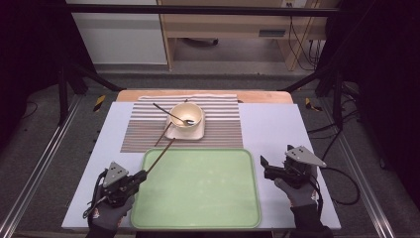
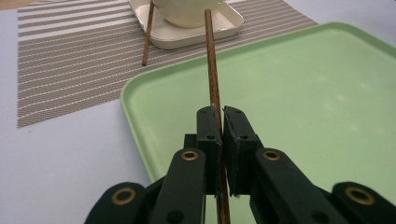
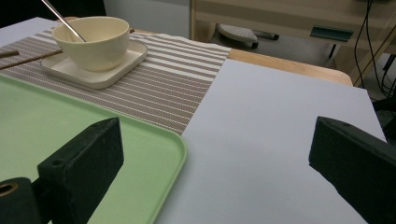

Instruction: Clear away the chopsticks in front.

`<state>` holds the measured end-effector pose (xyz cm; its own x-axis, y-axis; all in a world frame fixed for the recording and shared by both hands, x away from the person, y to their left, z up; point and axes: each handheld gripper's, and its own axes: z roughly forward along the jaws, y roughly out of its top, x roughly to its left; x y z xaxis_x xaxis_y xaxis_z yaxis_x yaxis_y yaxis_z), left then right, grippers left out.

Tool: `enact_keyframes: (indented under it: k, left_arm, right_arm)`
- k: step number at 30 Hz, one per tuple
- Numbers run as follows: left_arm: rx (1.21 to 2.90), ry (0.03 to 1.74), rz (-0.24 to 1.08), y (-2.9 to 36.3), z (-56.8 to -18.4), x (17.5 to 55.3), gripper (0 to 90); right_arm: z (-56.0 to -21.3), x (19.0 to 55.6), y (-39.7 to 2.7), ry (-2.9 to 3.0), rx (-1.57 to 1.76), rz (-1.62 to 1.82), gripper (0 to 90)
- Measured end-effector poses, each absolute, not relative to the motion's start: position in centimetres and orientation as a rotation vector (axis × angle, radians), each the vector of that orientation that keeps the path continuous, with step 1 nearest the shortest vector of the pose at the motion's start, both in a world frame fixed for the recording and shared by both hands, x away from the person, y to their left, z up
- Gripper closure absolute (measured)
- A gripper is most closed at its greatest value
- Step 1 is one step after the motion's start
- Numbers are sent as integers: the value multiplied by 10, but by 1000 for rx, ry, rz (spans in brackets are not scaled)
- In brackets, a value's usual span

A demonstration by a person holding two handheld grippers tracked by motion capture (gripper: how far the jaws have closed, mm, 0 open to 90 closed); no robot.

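Two chopsticks (image 2: 212, 70): one clamped in left tool (image 2: 222, 123).

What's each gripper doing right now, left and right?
Left gripper: shut on a brown chopstick, over the green tray.
Right gripper: open, holding nothing, above the white table sheet.
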<state>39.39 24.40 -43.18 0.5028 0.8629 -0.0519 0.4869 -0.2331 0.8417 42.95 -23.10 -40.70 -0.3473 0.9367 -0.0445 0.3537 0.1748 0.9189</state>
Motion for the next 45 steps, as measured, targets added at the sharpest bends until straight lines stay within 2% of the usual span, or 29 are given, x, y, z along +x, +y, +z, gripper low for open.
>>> enact_keyframes:
  k: [34, 43, 45]
  left_arm:
    - [2138, 1125, 422, 221, -469, 396, 850]
    - [2145, 1115, 432, 220, -470, 397, 843]
    - [2130, 1112, 432, 220, -470, 397, 812]
  right_arm:
    - [-410, 431, -228, 1823, 1221, 1142, 33]
    - [-410, 431, -228, 1825, 1224, 1137, 33]
    - [-410, 431, -228, 1826, 1223, 1137, 33]
